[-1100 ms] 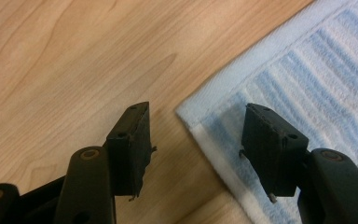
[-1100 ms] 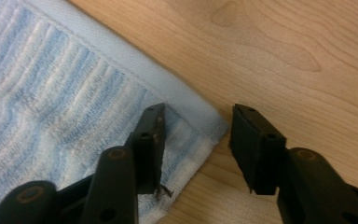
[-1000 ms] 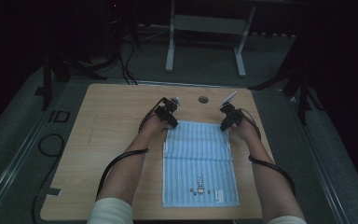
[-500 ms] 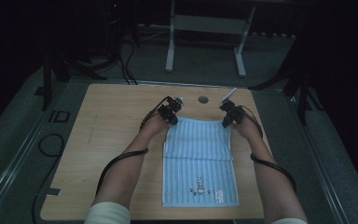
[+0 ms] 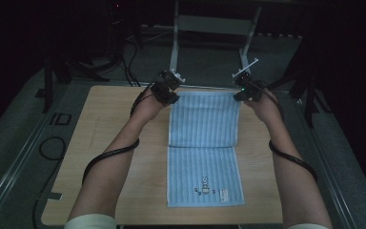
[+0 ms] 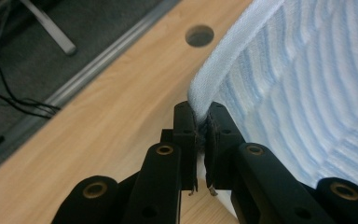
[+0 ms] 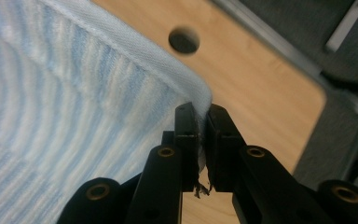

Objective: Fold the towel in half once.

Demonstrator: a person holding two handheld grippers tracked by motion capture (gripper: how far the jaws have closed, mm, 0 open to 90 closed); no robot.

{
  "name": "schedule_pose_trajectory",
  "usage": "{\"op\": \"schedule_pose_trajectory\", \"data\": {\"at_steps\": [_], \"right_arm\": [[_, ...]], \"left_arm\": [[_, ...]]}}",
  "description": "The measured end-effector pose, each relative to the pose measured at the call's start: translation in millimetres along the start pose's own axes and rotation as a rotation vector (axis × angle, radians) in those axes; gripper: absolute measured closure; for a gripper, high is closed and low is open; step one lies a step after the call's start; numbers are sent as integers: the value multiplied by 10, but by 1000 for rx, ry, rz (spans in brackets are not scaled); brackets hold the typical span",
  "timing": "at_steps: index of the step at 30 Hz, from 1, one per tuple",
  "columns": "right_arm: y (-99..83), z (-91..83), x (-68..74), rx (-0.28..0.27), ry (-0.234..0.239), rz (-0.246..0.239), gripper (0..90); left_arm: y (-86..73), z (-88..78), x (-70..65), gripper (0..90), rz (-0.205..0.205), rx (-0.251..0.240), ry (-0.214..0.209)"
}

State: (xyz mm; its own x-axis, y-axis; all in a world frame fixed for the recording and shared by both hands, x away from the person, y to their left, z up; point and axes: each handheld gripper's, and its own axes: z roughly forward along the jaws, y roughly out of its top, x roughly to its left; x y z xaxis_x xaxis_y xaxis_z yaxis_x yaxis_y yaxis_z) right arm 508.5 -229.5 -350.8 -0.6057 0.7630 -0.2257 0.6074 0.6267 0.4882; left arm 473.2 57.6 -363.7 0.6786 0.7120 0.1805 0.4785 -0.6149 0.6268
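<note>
Left gripper (image 5: 166, 89): jaws pinched tight on the far left corner of the towel (image 5: 205, 148), hem caught between the pads, as the left gripper view shows (image 6: 200, 123); they have just been closing on it. Towel: light blue, striped, small printed figure near its near edge; near half lies flat on the table (image 5: 100, 143), far half lifted clear and hanging from the two grippers, with a crease across the middle where it leaves the wood. Table: pale wood, a round hole (image 6: 199, 35) just beyond the raised hem. Right gripper (image 5: 246, 89): jaws likewise just closed, pressed onto the far right corner, cloth between the pads in the right gripper view (image 7: 201, 122). Step in hand, by judgement: both far corners gripped and raised, the start of a fold. Next move likely calls for carrying both corners toward the person together, level, hem taut, to land them on the near edge.
</note>
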Motion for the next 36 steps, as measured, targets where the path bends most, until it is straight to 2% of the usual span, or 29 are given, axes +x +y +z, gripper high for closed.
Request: {"op": "schedule_pose_trajectory", "data": {"at_steps": [5, 6, 10, 13, 15, 16, 21, 22, 24, 25, 27, 28, 29, 30, 31, 32, 34, 35, 36], "right_arm": [[49, -304, 96, -39, -21, -58, 839], [33, -345, 121, -47, -22, -75, 839], [-109, -473, 226, -91, -16, -97, 839], [-336, -518, 354, -115, 5, -110, 839], [-526, -522, 448, -125, 22, -131, 839], [-629, -527, 492, -132, 28, -135, 839], [-1159, -528, 764, -122, 90, -171, 838], [-1260, -520, 822, -115, 100, -185, 837], [-1433, -490, 933, -107, 132, -190, 837], [-1512, -470, 988, -95, 147, -211, 835], [-1660, -420, 1099, -81, 168, -212, 835], [-1750, -380, 1161, -61, 188, -231, 834], [-1750, -380, 1161, -61, 188, -231, 834], [-1804, -357, 1190, -53, 194, -233, 834], [-1888, -317, 1224, -48, 216, -218, 834], [-1989, -283, 1278, -31, 243, -234, 831], [-2095, -270, 1322, -35, 252, -227, 829], [-2150, -269, 1346, -29, 282, -219, 828], [-2206, -271, 1373, -23, 286, -234, 825]], "left_arm": [[-26, -232, -29, 835, 25, -31, 23], [-43, -266, -39, 835, 25, -35, 13], [-159, -391, -153, 835, 47, -45, -27], [-310, -443, -304, 834, 73, -55, -65], [-437, -464, -420, 834, 66, -63, -105], [-505, -473, -488, 834, 77, -62, -122], [-899, -492, -869, 833, 125, -64, -201], [-970, -479, -937, 831, 133, -48, -223], [-1112, -461, -1085, 831, 160, -31, -227], [-1178, -445, -1150, 831, 174, -16, -241], [-1329, -412, -1290, 829, 202, 9, -254], [-1378, -394, -1333, 828, 200, 14, -270], [-1378, -394, -1333, 828, 200, 14, -270], [-1456, -366, -1406, 828, 208, 22, -281], [-1540, -330, -1482, 827, 219, 36, -299], [-1580, -315, -1518, 822, 217, 36, -314], [-1673, -285, -1598, 814, 220, 44, -340], [-1716, -274, -1633, 815, 230, 48, -345], [-1754, -262, -1659, 814, 230, 56, -346]]}}
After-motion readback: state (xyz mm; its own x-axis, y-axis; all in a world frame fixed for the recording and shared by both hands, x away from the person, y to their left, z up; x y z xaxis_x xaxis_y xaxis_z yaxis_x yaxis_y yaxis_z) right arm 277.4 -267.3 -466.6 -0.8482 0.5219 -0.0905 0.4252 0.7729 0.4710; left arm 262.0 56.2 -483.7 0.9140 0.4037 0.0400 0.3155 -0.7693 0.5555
